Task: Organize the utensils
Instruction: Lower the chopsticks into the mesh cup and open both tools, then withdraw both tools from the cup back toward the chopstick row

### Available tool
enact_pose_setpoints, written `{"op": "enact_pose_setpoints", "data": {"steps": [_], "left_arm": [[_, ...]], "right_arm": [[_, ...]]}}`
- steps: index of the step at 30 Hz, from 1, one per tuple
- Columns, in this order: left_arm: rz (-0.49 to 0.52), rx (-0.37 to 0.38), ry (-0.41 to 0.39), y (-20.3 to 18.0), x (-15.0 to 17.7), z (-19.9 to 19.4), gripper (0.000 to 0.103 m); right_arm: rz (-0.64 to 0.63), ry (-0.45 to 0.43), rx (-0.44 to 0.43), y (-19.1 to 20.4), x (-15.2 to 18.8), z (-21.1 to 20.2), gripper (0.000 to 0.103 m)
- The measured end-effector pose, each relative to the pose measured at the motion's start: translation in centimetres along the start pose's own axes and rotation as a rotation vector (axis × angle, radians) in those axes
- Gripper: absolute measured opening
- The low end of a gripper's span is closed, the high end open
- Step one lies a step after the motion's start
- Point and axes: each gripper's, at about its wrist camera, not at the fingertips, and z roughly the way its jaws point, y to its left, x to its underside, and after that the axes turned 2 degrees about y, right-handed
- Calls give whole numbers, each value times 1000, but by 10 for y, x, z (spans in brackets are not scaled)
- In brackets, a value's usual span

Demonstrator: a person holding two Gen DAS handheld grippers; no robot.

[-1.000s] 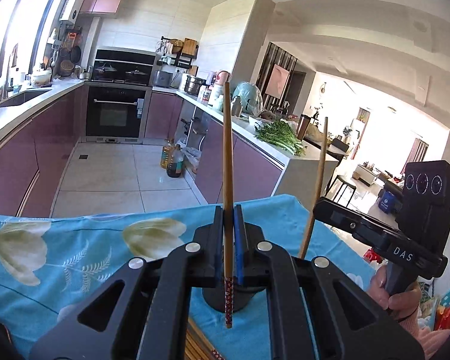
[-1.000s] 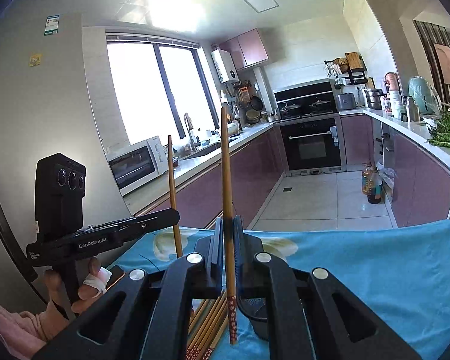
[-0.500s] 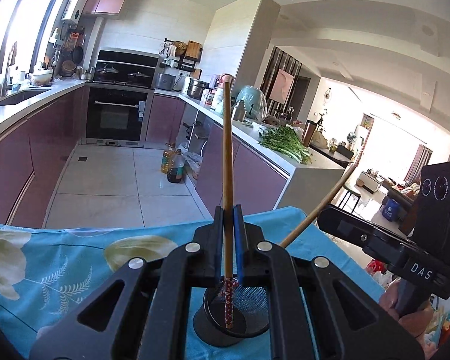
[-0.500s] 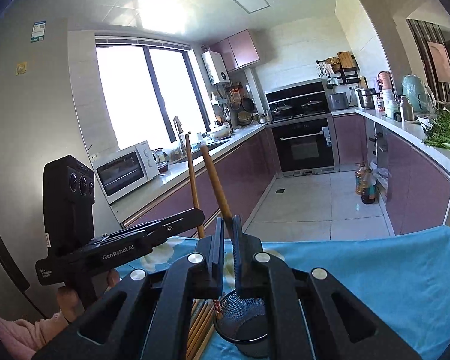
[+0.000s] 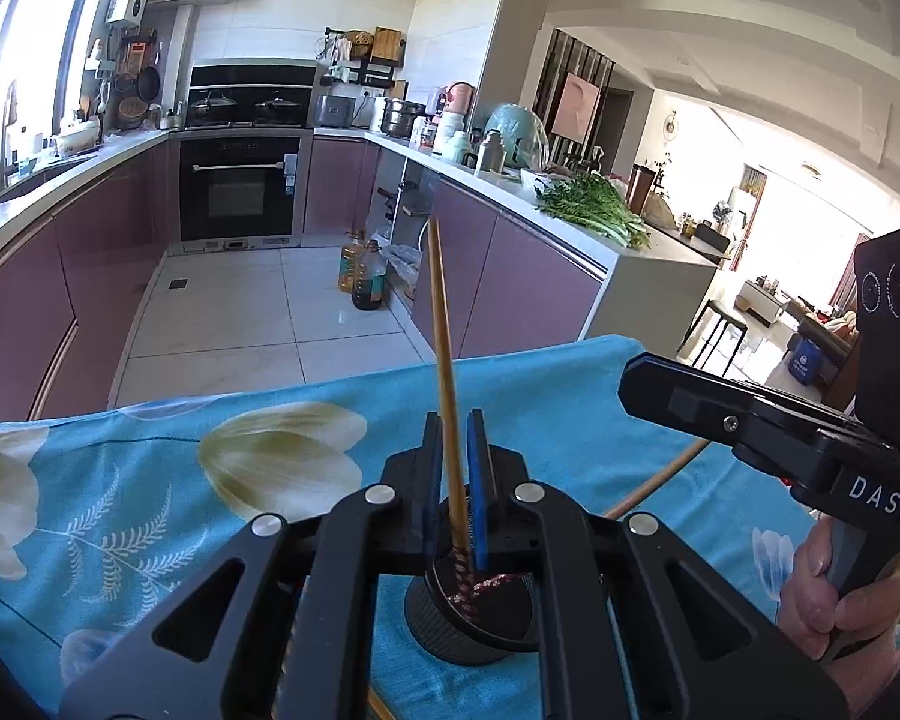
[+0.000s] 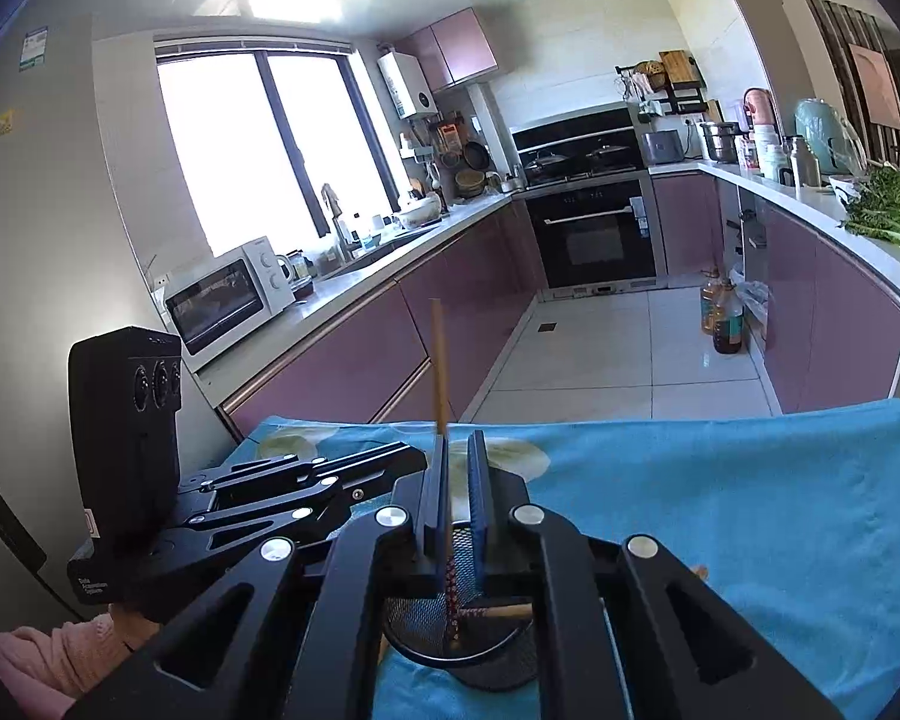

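Tilting down, both tools [image 5: 455,480] [image 6: 461,501] over holder [image 5: 471,618]

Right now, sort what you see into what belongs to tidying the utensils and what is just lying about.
For the job:
- upright chopstick, clamped in the left gripper
- second chopstick, leaning out of the holder
- black mesh holder
- right gripper

Just lying about:
- oil bottles
- greens
- toaster oven
- flowered tablecloth
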Motion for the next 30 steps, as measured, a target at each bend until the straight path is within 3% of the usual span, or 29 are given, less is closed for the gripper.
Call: {"op": "enact_pose_setpoints", "data": {"steps": [8,16,21,25,30], "left_arm": [[-15,-14,8,9,9,-5,19],[2,-47,-18,16,21,-32,30],[8,-88,-4,31,44,-55,44],[9,-135,45,50,70,-69,50],[-19,-167,138,75,104,-74,50]], "right_arm": [[-9,11,16,2,24,-18,29],[54,73,53,-14,49,-7,30],[6,59,18,5,60,-13,31],[-72,126,-28,33,77,-4,40],[-103,259,-60,62,101,35,40]]}}
